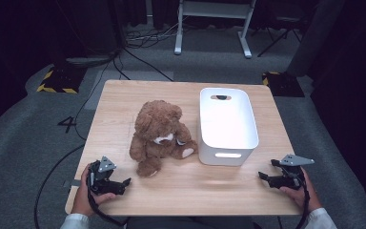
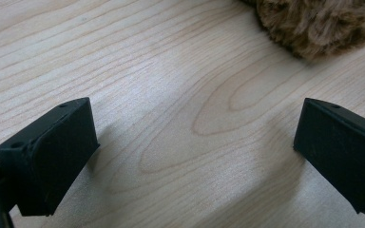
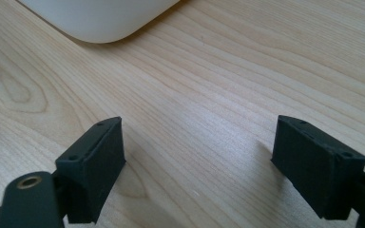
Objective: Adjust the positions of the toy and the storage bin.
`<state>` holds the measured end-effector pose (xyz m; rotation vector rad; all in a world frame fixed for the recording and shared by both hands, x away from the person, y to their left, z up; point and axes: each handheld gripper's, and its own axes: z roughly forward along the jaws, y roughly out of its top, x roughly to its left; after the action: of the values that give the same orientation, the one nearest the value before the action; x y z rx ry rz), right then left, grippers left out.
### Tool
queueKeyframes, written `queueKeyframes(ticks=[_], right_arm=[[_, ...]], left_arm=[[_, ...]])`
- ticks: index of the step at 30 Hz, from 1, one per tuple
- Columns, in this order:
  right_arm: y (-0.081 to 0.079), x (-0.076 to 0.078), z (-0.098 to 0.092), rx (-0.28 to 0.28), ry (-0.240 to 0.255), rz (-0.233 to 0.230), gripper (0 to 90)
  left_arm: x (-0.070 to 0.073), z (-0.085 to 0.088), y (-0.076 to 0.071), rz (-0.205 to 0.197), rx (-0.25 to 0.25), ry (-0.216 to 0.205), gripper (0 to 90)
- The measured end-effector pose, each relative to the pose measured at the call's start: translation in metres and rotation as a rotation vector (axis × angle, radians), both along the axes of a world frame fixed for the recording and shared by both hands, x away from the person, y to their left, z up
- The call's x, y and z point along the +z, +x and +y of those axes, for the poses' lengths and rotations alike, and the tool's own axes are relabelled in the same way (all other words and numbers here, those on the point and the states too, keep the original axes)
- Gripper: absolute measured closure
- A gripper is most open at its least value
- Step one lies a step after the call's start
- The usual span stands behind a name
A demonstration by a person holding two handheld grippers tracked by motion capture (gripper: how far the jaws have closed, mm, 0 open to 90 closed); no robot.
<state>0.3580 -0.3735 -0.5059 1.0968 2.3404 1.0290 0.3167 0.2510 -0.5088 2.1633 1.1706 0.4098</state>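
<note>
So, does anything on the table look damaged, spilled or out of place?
Nothing stands out. The bear sits upright beside the white bin, which stands level and looks empty. Both the left gripper and the right gripper are open over bare table, holding nothing.

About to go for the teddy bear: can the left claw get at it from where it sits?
Probably yes. The left claw stands open on bare table, and the teddy bear sits just ahead of it, foot nearest, with nothing between them. The white bin stands on the bear's far side.
</note>
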Motion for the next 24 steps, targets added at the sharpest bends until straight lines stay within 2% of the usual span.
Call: queueKeyframes(ticks=[9,19,24], right_arm=[[-0.0001,0.0000,-0.0001,-0.001,0.000,0.000,18.0],[-0.0005,0.0026,-0.0010,0.010,-0.015,-0.007,23.0],[-0.0007,0.0086,-0.0036,0.002,0.026,-0.014,24.8]], left_arm=[[0.0000,0.0000,-0.0011,0.000,-0.002,0.000,0.5],[0.0000,-0.0001,-0.0011,0.000,-0.001,0.000,0.5],[0.0001,-0.0004,-0.0021,-0.002,0.004,0.003,0.7]])
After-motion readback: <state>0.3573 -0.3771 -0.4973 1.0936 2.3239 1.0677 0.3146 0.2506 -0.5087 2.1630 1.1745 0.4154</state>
